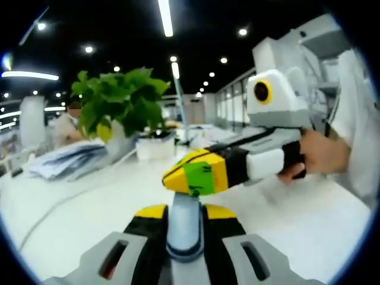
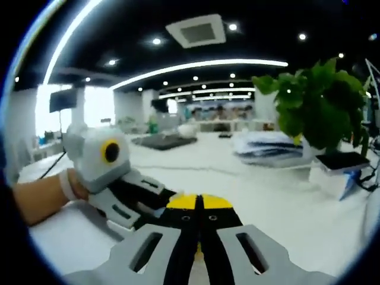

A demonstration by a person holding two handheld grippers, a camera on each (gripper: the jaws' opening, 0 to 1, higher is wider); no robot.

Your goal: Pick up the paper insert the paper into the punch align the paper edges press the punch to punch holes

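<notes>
Tongs both hovering over white desk [image 1: 309, 225]: left tongs [image 1: 185, 217] and right tongs [image 2: 200, 205] closed, holding nothing. Paper stack [image 2: 267, 148] lying beside plant [image 2: 317, 101]; sheets likely light, floppy, best pinched at edge.

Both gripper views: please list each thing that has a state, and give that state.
left gripper: jaws shut, nothing seen held
right gripper: jaws shut, tips close to the left gripper
paper stack: lying on the white table, untouched
potted plant: upright
ceiling lights: on
</notes>
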